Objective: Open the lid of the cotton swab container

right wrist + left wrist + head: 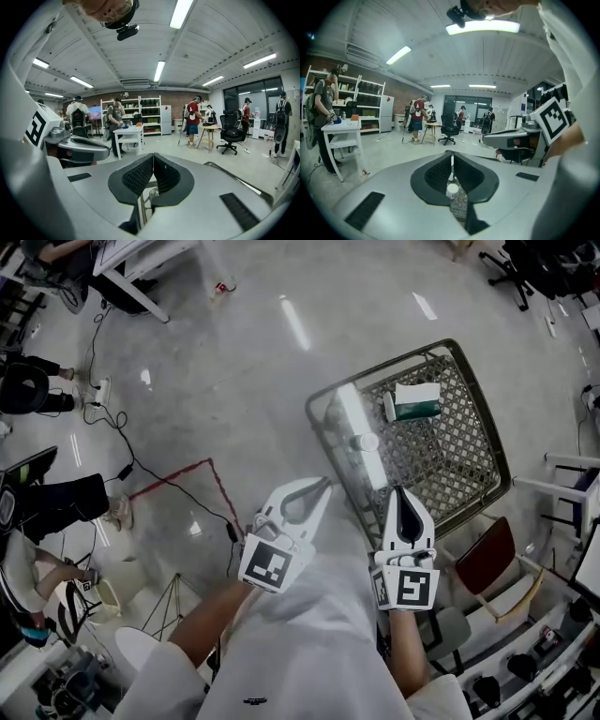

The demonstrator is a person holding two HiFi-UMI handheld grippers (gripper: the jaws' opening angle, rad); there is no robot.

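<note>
Head view: your left gripper [321, 484] and right gripper [401, 491] are held side by side, well apart from each other, both pointing toward the mesh-topped table [459, 460]. Each has its jaws pressed together, with nothing between them. The cotton swab container [365, 442], a small round tub with a white lid, stands on the mesh near the table's near-left edge. It lies beyond both claw tips and is touched by neither. A green-and-white box [416, 401] lies farther back on the same mesh. Left gripper view: the ribbed pads meet at the tip in a thin seam, so this claw is fully closed and empty. The container's white lid [452, 190] shows through the hollow behind the tips, with mesh under it. Right gripper view: the pads likewise meet tip to tip and carry nothing. A metal rail of the table [143, 209] shows below them, and the container cannot be made out here.
</note>
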